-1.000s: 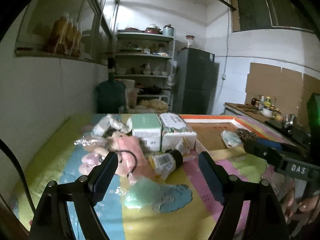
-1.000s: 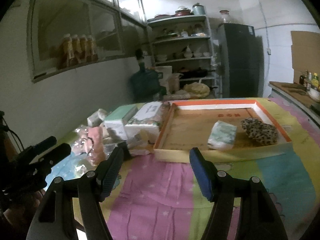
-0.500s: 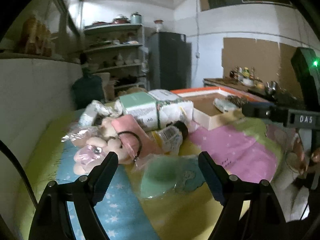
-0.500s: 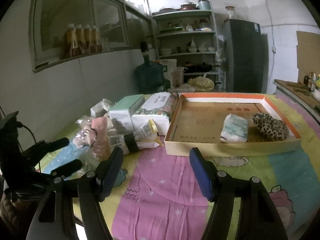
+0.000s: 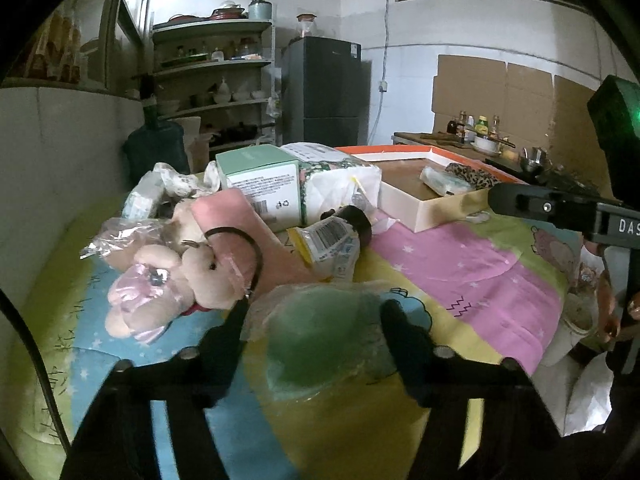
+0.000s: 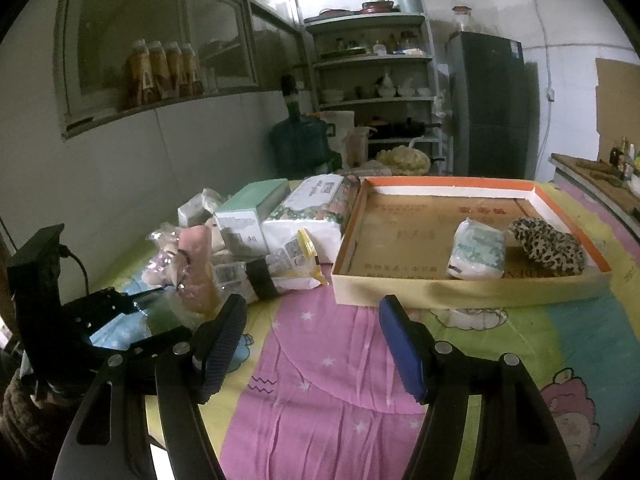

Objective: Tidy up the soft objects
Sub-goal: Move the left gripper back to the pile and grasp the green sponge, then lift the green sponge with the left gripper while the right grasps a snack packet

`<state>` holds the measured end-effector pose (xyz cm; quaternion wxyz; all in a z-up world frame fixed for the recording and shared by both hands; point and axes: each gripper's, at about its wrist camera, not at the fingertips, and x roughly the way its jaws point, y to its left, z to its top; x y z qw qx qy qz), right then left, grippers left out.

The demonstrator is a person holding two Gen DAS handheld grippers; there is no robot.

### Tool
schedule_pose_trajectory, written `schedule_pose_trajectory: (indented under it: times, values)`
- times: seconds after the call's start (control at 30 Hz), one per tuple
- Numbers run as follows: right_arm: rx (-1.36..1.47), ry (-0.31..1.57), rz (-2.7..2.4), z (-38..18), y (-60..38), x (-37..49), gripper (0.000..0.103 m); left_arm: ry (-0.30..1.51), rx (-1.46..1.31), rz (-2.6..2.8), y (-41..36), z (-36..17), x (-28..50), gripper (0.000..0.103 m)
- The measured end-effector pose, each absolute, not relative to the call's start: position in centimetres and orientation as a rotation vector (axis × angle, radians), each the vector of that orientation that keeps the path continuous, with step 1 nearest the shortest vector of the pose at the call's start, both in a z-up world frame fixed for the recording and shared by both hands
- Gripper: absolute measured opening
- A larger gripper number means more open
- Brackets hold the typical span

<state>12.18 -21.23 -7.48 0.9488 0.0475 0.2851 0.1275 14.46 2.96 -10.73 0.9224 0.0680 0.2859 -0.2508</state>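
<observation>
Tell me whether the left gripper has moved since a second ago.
Yes. In the right wrist view the left gripper has gone forward toward the pink plush toy; its jaws have just been closing around the green bagged item.

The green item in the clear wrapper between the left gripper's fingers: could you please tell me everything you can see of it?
The green item in the clear wrapper is a rounded, soft-looking pale green pad in crinkly plastic. It lies flat on the patterned cloth, just in front of the plush toy. The left gripper has just been closing around it, and its fingers now meet the wrapper's sides.
</observation>
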Motion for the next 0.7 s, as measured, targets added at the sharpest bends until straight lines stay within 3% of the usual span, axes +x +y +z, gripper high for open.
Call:
schedule_pose_trajectory:
  times: [0.03, 0.13, 0.43, 0.7]
  values:
    - [0.097, 0.582, 0.260, -7.5, -21.2, 12.2, 0.070, 0.589, 0.138, -0.518, 2.9, -10.8, 14.4, 0.052]
    - [0.100, 0.589, 0.267, -7.7, -21.2, 12.5, 0.070, 0.585, 0.124, -0.513, 2.8, -11.0, 14.3, 0.048]
    - [0.035, 0.602, 0.321, -7.8, -20.0, 14.0, 0.070, 0.544, 0.023, -0.508, 4.1, -9.9, 12.7, 0.046]
    - [-0.369, 0.607, 0.702, -6.9, -16.0, 17.7, 0.070, 0.525, -0.023, -0.453, 4.9, -8.1, 10.6, 0.046]
